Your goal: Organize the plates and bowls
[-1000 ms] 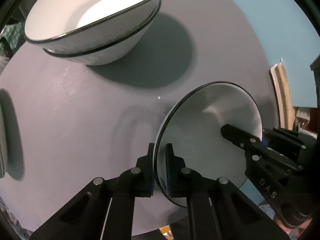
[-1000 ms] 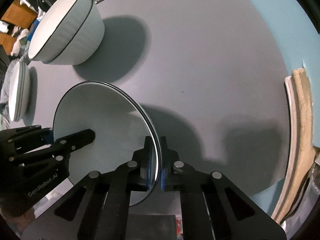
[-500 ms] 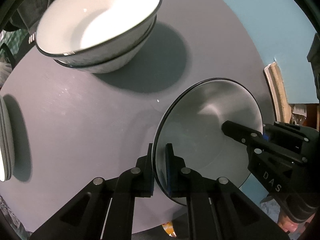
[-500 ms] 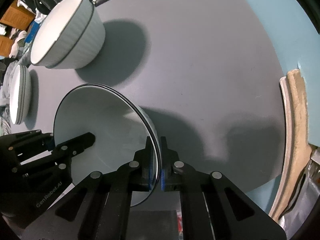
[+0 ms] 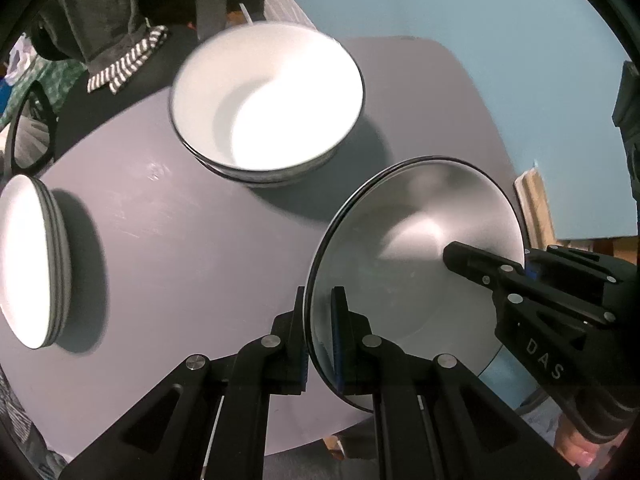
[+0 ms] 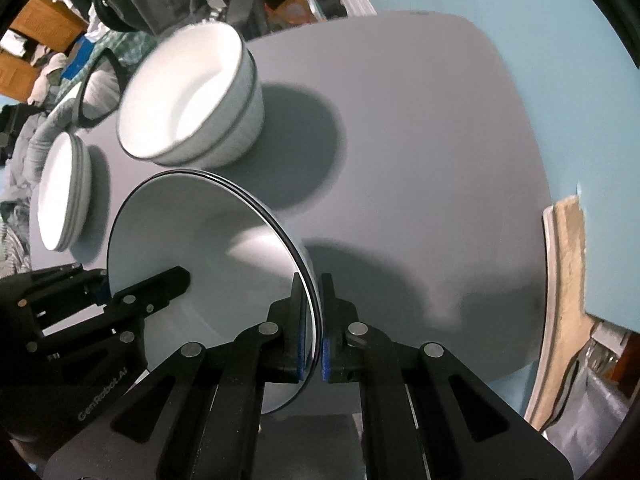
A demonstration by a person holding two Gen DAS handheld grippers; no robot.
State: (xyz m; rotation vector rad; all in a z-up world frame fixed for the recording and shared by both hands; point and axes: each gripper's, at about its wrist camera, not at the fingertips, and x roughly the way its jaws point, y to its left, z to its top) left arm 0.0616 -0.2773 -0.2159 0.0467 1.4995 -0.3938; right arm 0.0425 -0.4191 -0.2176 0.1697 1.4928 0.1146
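Above grey round table (image 6: pixel 420 152) (blue floor (image 5: pixel 480 20) beyond), both hand-held grippers clamped on plate (image 5: pixel 408 248) rim.

Both my wrist cameras look steeply down along their fingers, close above the grey desk (image 5: pixel 168 240). Shared: held plate (image 5: pixel 420 280), stacked bowls (image 6: pixel 188 96), side plate stack (image 6: pixel 64 196).

White shallow plate with thin black rim (image 5: pixel 416 248), inside shaded grey. Black plastic grippers, blue pads (image 6: pixel 325 344). Far: stacked white ceramic bowls, black rim lines (image 5: pixel 268 100), ribbed outside in right wrist view. Left: stack of white plates, grey-black edges (image 5: pixel 36 264). Matte grey round table (image 5: pixel 168 224). Light blue floor (image 5: pixel 480 12). Black-and-white striped cloth (image 5: pixel 128 60) far left.
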